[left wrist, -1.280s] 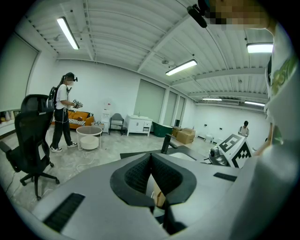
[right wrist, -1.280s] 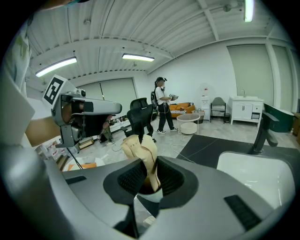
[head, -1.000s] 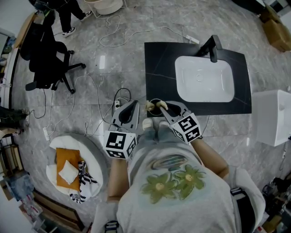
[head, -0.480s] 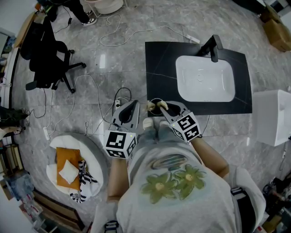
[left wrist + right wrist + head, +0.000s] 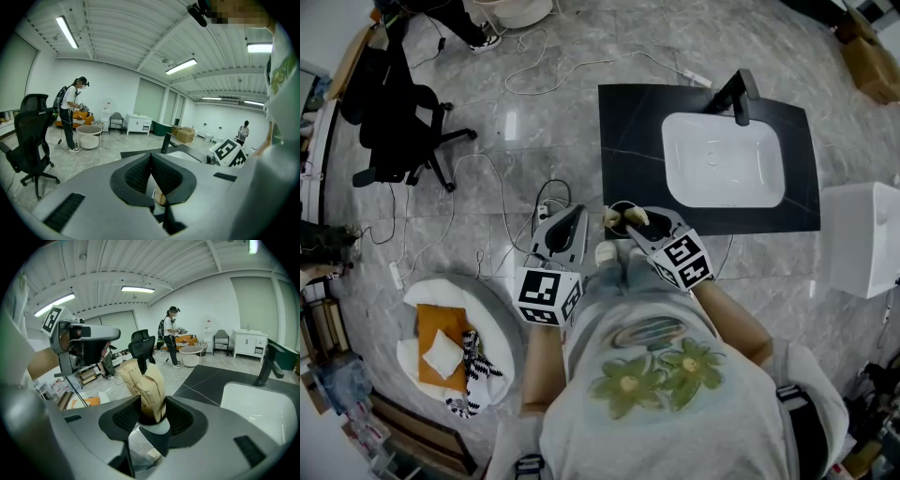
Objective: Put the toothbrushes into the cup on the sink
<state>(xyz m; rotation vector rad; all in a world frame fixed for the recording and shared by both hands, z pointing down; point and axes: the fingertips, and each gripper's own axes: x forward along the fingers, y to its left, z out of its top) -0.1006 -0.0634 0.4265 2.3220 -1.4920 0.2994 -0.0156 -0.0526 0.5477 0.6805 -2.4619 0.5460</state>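
Note:
Tan paper-wrapped toothbrushes [image 5: 143, 383] stand upright in a white-rimmed cup [image 5: 157, 426] between the pads of my right gripper [image 5: 152, 404]. Its jaws are opening, and a thin gap shows beside the wrappers. From the head view the cup [image 5: 619, 208] sits at the near left corner of the black counter [image 5: 628, 131], with the right gripper [image 5: 630, 221] over it and the wrappers' tan tops [image 5: 637, 217] poking out. My left gripper [image 5: 151, 157] is shut and holds nothing. It hangs off the counter's left edge [image 5: 570, 216], pointing the same way.
A white basin [image 5: 724, 173] and black faucet [image 5: 736, 97] fill the counter's right part. A black office chair [image 5: 394, 122], floor cables [image 5: 544, 70], a round white cushion with orange cloth [image 5: 450, 347] and a white box [image 5: 862, 239] surround me. Another person [image 5: 70, 112] stands far off.
My right gripper has shifted a little up and left over the cup. The left gripper has stayed where it was.

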